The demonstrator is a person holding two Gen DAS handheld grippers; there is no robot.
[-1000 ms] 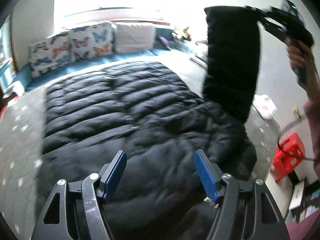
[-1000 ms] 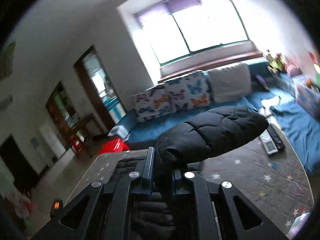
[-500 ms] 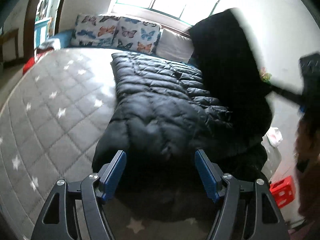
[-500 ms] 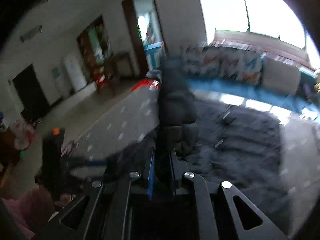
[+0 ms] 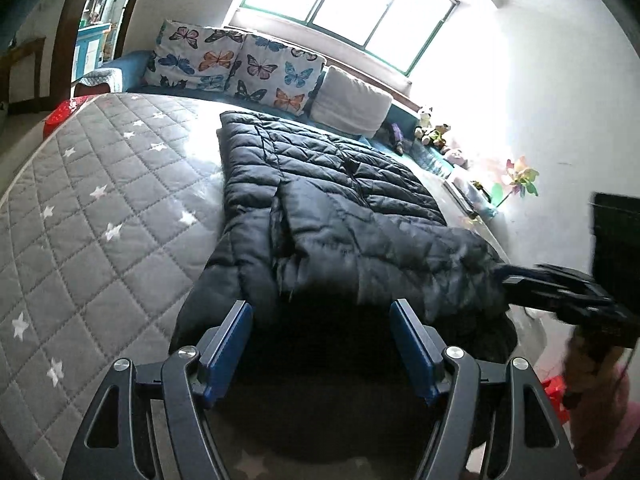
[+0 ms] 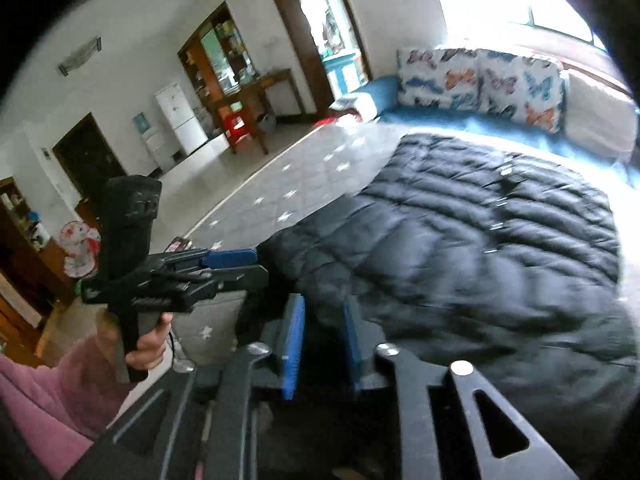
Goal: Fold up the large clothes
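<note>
The grey quilted mattress [image 5: 92, 216] with white stars fills the left wrist view from about 7 to 11 o'clock, and the black padded coat [image 5: 320, 184] lies on it, running from the centre up toward 12 o'clock where the butterfly cushions [image 5: 240, 64] stand below the window [image 5: 344, 4]. One sleeve [image 5: 384, 248] is now laid across the body of the coat, from about 3 o'clock toward the centre, so I judge that the sleeve fold is the step in hand and that it is almost finished. The left gripper [image 5: 322, 344] hovers over the near, dark end of the coat at 6 o'clock with its jaws wide and nothing between them. The right gripper [image 6: 320, 340] has just been opening its jaws; in the right wrist view they stand narrow, with dark cloth of the coat seen between the blue pads [image 6: 292, 340], and whether the pads press on it I cannot tell. In my judgement, the next move calls for the right gripper to let go fully, draw clear without dragging the sleeve, and then both grippers to take the near edge for the following fold.
</note>
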